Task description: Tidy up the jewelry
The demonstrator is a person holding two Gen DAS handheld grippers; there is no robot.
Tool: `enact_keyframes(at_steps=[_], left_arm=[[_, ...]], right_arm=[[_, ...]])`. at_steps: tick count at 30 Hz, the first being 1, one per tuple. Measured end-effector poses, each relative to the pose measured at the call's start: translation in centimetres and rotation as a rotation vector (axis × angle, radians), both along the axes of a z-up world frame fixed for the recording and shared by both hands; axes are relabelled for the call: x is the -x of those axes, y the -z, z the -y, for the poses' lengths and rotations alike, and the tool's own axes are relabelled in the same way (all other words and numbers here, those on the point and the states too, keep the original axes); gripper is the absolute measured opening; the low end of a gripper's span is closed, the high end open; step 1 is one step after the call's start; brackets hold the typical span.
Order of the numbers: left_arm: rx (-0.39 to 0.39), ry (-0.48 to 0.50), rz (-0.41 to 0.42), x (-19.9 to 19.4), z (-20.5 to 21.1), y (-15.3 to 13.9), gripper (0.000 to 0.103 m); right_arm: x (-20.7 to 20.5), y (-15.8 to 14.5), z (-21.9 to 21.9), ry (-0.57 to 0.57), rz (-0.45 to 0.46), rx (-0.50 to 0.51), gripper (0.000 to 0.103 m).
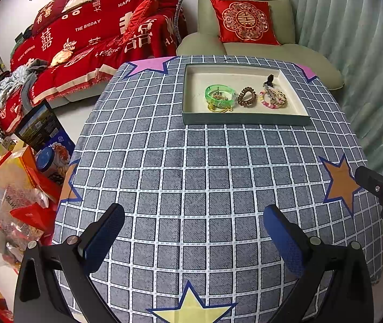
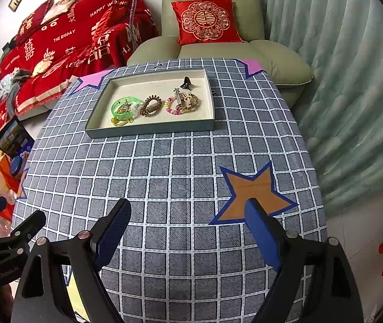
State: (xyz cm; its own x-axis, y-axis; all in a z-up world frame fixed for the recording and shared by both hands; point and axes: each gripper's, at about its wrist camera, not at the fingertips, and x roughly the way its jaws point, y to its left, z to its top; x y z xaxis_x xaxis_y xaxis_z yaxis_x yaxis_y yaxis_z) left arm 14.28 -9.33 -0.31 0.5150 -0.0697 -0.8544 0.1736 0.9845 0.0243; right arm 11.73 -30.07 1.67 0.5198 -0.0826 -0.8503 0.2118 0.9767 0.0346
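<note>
Left wrist view shows the left gripper (image 1: 194, 220) with its blue-padded fingers (image 1: 105, 238) spread wide apart and nothing between them, held above the near part of a table covered by a grey checked tablecloth (image 1: 191, 167). Beyond the gripper, toward the far edge of the cloth, sits a shallow tray (image 1: 245, 119) with a cream floor, and all the jewelry lies inside it. Within the tray, a green bangle (image 1: 219, 95) lies at the left with a gold piece (image 1: 218, 107) touching its near side; a brown coil hair tie (image 1: 247, 96) lies just right of the bangle; a pink beaded bracelet (image 1: 272, 101) is at the right of the hair tie, with what looks like a metal clip lying across it. A small dark clip (image 1: 269, 79) stands behind the bracelet, near the tray's far right corner. The right gripper (image 2: 187, 216) appears in its own view with both fingers equally far apart and empty, hovering over the cloth on the near side of the tray, its right finger above an orange star (image 2: 253, 191) printed on the cloth. Past the tray, behind the table, stands a green armchair (image 2: 218, 53) with a red cushion (image 2: 204, 21) on it, and to the tray's far left a sofa under a red blanket (image 1: 97, 40).
</note>
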Motion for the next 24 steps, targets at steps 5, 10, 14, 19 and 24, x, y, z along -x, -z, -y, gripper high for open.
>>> enact_keyframes(at_steps=[5,10,14,19,24], left_arm=[[0.0,0.002,-0.001,-0.08,0.04,0.03,0.103],[0.0,-0.001,-0.001,-0.11,0.08,0.05,0.103],[0.0,0.0,0.0,-0.09,0.09,0.03,0.103],[-0.001,0.0,-0.001,-0.17,0.09,0.06,0.103],[-0.001,0.0,-0.001,-0.16,0.06,0.04,0.103]], right_arm=[[-0.16,0.1,-0.04,0.003,-0.002,0.0,0.088],[-0.21,0.21,-0.04,0.004,-0.005,0.0,0.088],[-0.2,0.21,-0.06,0.005,-0.005,-0.001,0.088],[-0.2,0.21,-0.11,0.004,-0.004,-0.001,0.088],[-0.2,0.2,-0.11,0.004,-0.004,-0.001,0.088]])
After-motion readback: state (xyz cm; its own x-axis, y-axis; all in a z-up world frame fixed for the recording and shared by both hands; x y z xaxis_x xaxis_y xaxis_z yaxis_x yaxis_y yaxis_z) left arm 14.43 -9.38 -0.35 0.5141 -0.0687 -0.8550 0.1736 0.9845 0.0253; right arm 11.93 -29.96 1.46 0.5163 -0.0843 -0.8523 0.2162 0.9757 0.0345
